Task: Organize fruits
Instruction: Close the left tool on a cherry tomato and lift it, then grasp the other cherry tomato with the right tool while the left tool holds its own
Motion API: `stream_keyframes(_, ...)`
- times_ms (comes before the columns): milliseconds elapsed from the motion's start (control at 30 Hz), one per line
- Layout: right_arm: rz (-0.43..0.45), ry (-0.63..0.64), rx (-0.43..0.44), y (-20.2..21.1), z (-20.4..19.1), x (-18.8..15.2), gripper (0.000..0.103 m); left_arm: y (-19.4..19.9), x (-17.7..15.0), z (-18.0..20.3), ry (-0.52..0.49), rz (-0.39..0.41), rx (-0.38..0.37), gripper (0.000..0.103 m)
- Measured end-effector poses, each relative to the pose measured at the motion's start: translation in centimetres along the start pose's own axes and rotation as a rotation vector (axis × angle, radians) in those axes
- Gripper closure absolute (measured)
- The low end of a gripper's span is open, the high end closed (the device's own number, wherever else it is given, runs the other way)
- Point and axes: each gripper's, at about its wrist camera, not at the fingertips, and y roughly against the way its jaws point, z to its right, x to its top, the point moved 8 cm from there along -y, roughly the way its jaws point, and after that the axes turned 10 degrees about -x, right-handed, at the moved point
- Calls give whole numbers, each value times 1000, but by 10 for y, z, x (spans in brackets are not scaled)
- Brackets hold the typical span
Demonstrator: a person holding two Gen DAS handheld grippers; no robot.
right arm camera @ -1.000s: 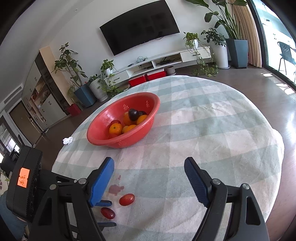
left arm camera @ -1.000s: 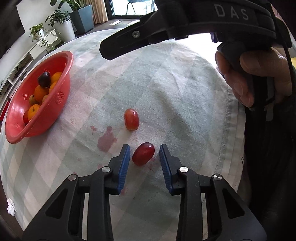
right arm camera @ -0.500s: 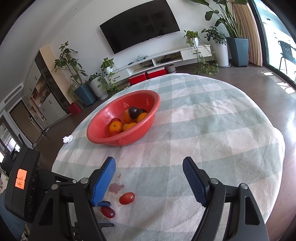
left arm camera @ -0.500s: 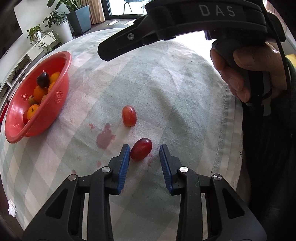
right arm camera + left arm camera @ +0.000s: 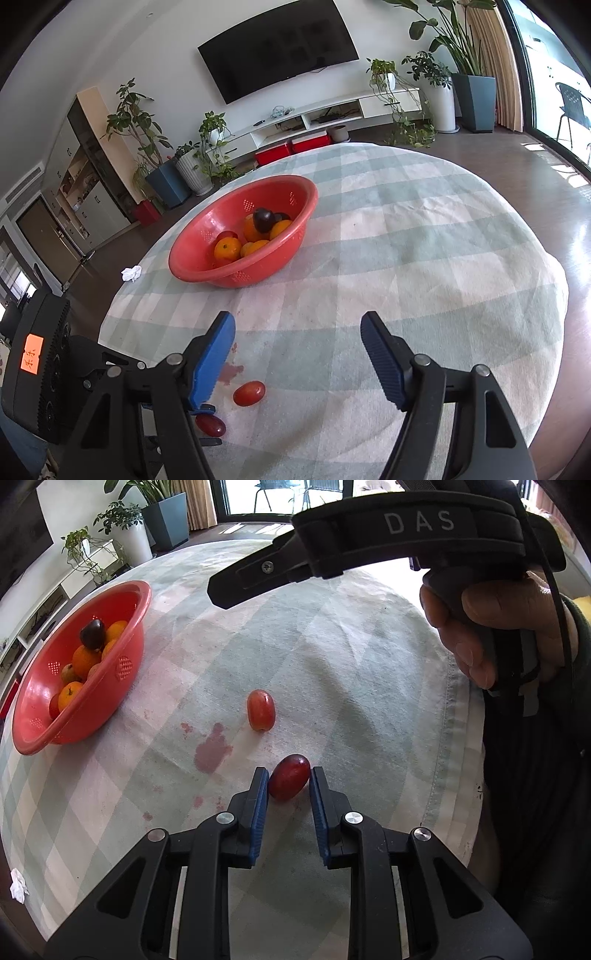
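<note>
On the round table [image 5: 424, 266], covered with a pale green and white checked cloth, the left tool [image 5: 288, 786] has its blue pads pressed against either side of a dark red grape [image 5: 289, 782] that lies on the cloth near the table's front edge; its jaws have just been closing and now pinch that grape between them. In the right wrist view the same dark grape [image 5: 210, 424] shows low at the left, between the left tool's blue tips. A second, lighter red grape [image 5: 261, 710] lies free on the cloth just beyond the first one, apart from it, and beside it to the left is a purplish stain [image 5: 212, 747]. The red colander bowl [image 5: 199, 258] sits farther back on the table, well apart from both grapes, and holds several oranges [image 5: 227, 249] with a dark plum [image 5: 263, 219] on top. The right tool [image 5: 297, 354] hangs above the cloth with its jaws spread and nothing between them; they have just been closing a little. From the left wrist view a person's hand [image 5: 495, 627] grips the black handle of that right tool above the table's right side. A crumpled white tissue [image 5: 132, 273] lies at the table's far left edge.
</note>
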Motion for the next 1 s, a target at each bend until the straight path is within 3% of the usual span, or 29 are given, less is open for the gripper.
stream_keyframes(267,-41,88,-25,-7,-13,-11,30,39,-18,-12,141,136,50,82)
stream_keyframes(400,-80,166,-43,-7,-29,-23,37,64,-36,-23,257,234,112,82)
stream_keyframes(633,-176,273,-68,-12,-56,-66,46,85,-62,-46,457,374,133,82)
stream_keyframes(1000,-197,337,-100,-25,-77,-69,56,97,-68,-44,494,461,111,82)
